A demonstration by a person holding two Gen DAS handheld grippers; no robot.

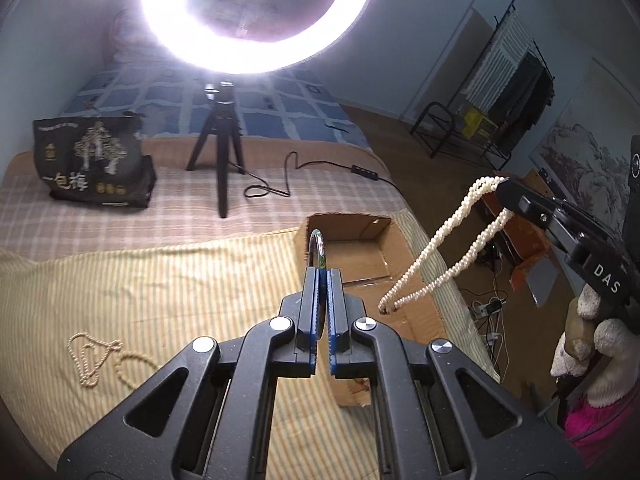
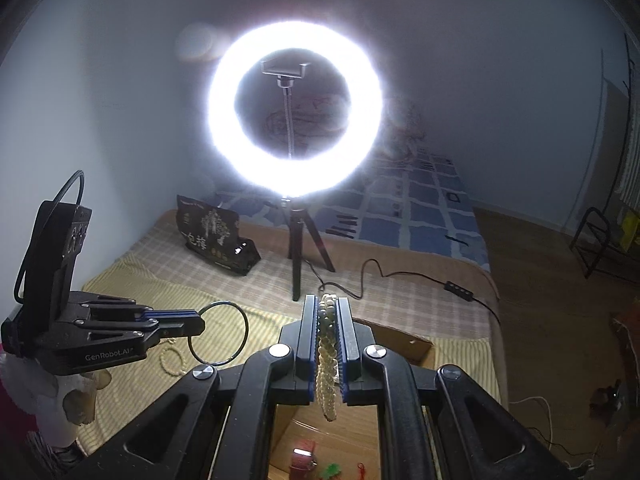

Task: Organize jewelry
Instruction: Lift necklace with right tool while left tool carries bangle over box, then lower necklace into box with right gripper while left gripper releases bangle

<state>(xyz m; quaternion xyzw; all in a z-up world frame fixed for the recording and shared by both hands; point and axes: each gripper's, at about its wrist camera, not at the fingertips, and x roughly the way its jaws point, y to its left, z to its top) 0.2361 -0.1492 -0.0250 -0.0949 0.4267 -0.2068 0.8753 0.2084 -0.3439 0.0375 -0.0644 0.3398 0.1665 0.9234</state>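
At lower centre of the left wrist view, the left gripper (image 1: 323,276) is clamped on a thin bangle (image 1: 319,246), seen edge-on there; the right wrist view shows it at lower left as a full dark ring (image 2: 218,333) sticking out past the fingertips, over the striped yellow cloth (image 1: 140,280). Bangle is rigid, light, smooth and probably slippery; glass or metal, cannot tell, so treat as fragile. Held at the rim only, so it could pivot or slide out.

Right gripper (image 2: 325,308) is clamped on a pearl necklace (image 2: 326,360); in the left view, mid right, the multi-strand loop (image 1: 440,252) hangs free below the jaws with its clasp end lowest, above the cardboard box (image 1: 380,240). Necklace is limp and light, swings and tangles easily; best taken mid-strand, as here, and lowered end-first.

The open box sits at centre right of the left view, on the bed edge, its inside bare where visible. A second beaded necklace (image 1: 96,360) lies loose on the cloth at lower left, not yet picked up; soft, bunched, pinch a raised loop.

Around: ring light on a tripod (image 1: 218,152) upper centre, glaring; its cable (image 1: 288,176) trails across the checked blanket; black printed bag (image 1: 96,160) upper left. None of these block the box. Main risk, my judgement: the two grippers are near each other, so the dangling strands could snag the bangle or the box wall.
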